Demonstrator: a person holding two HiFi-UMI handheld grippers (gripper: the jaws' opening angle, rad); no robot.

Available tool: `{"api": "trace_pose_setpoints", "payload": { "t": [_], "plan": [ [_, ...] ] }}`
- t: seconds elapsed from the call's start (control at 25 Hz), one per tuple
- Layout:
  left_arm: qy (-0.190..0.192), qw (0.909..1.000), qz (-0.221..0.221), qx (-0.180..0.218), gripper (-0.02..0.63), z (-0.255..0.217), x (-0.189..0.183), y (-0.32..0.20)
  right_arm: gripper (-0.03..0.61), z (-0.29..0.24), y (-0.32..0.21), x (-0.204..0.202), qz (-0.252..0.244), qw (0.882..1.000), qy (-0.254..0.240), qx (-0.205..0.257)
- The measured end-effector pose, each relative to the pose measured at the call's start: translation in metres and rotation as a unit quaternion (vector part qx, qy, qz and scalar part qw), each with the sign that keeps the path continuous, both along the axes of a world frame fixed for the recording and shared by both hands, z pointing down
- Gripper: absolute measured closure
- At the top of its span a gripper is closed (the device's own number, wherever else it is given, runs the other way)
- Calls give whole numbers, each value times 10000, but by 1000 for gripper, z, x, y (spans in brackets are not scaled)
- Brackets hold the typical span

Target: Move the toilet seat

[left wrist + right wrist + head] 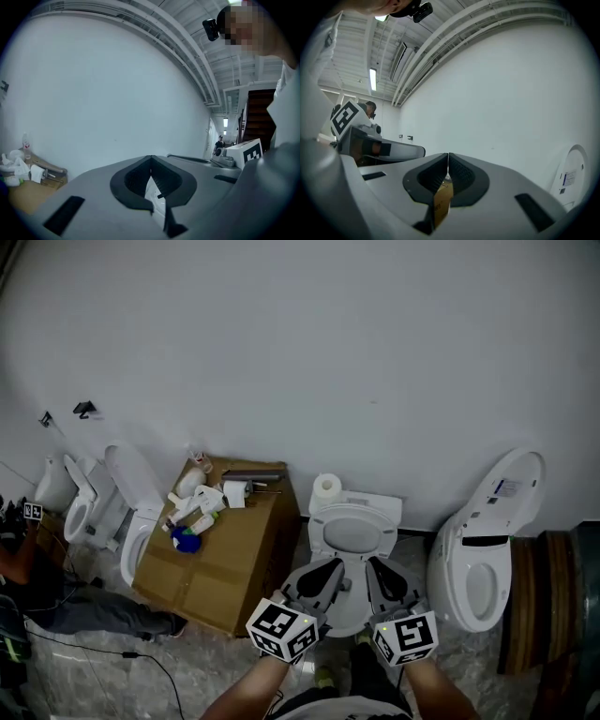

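Observation:
The white toilet [354, 529] stands in the middle against the wall, its lid and seat down. Both grippers hang over the front of the bowl, side by side and close together. My left gripper [328, 566] is shut, and in the left gripper view its jaws [151, 157] meet at the tip with nothing between them. My right gripper [377, 564] is also shut, its tips [448, 154] touching and holding nothing. Both gripper views look up at the bare white wall, so neither one shows the toilet.
A toilet paper roll [326, 487] sits on the tank. A cardboard box [225, 563] with bottles and clutter stands to the left. Another toilet [476, 568] with its lid raised is at the right, and two more [131, 517] are at the left. A person [23, 563] and cables are at far left.

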State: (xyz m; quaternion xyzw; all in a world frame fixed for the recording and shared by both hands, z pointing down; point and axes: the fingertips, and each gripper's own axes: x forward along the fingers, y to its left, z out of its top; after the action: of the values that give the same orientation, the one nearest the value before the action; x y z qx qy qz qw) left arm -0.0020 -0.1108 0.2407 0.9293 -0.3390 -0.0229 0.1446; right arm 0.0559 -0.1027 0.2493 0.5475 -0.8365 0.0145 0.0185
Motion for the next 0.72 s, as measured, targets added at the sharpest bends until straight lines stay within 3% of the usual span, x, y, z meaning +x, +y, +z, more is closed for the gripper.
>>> {"api": "trace_pose_setpoints", "payload": {
  "t": [0.36,0.72],
  "plan": [
    [-94,9996,-12,257,603,-36,-16,76,561,-34,67,-5,209,9997,-85,128],
    [-38,9989,76,466,604,-60,-24,100,563,-50,95,-8,379,9991,-48,208]
  ]
}}
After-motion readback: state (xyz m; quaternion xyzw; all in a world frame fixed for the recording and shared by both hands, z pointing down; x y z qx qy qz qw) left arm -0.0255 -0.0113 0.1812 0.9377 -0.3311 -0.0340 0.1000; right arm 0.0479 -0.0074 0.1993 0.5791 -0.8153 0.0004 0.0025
